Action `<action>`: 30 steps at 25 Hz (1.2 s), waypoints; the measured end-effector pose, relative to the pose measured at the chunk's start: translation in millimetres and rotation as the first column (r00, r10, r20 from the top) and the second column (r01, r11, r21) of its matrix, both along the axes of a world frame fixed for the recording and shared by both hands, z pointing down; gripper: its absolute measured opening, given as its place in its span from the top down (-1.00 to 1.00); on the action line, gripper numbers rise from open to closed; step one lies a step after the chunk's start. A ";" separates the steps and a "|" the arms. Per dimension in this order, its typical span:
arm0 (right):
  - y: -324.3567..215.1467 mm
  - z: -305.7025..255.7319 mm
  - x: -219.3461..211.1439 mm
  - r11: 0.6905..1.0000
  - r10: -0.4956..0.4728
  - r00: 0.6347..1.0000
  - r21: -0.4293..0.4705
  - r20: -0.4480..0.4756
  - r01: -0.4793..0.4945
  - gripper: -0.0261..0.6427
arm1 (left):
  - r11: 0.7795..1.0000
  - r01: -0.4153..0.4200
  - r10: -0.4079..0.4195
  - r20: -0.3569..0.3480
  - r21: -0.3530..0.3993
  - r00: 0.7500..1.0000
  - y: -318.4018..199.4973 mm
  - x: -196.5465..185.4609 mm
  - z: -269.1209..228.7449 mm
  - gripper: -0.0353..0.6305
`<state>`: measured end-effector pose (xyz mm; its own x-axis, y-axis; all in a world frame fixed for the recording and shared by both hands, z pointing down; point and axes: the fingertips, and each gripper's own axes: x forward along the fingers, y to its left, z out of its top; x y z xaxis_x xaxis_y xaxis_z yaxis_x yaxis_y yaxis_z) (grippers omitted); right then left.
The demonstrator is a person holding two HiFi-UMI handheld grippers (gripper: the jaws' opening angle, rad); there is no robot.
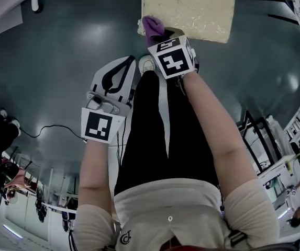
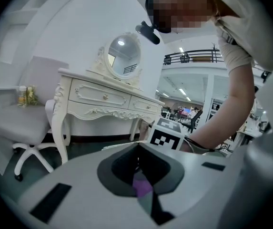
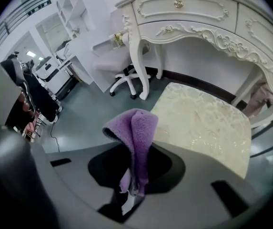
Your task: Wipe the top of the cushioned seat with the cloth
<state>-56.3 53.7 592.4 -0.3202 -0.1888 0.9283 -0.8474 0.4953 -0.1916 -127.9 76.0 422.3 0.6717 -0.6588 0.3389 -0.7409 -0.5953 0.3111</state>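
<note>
Purple cloth (image 3: pixel 135 132) stands up right in front of my right gripper's camera, a fluffy folded tuft pinched between jaws that have closed down tight on its lower end. From the head view the right gripper (image 1: pixel 160 35) hovers at the near left corner of the cushioned seat (image 1: pixel 191 7), the cloth just over that corner's edge. I judge this as the approach, with wiping not yet begun. Next I'd lower the tuft flat onto the top and sweep from this corner toward the far right edge. The seat is cream with an embossed, slightly glossy pattern, and I see no obvious dirt. My left gripper (image 1: pixel 130 61) hangs idle above the floor (image 1: pixel 60 46), well off the seat's left edge, with its jaws drawn together and nothing held
</note>
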 end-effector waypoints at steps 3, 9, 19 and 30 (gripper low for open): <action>-2.1 9.7 -14.2 1.000 0.005 1.000 -0.011 0.013 -0.005 0.69 | 1.000 0.025 -0.025 -0.002 -0.003 1.000 1.3 -12.2 7.3 0.85; -6.4 23.3 -4.3 1.000 0.000 1.000 -0.025 -0.017 -0.001 0.69 | 0.999 0.038 -0.038 -0.017 -0.004 0.999 2.2 -10.6 14.6 0.85; -12.8 26.7 30.0 0.999 0.017 1.000 -0.040 -0.015 -0.018 0.68 | 1.000 0.020 -0.020 0.000 -0.019 1.000 -1.1 8.0 19.5 0.85; -17.0 23.7 91.9 0.996 0.072 0.997 -0.055 -0.008 -0.072 0.68 | 0.997 -0.065 0.065 0.016 -0.029 0.998 -3.2 75.5 20.3 0.85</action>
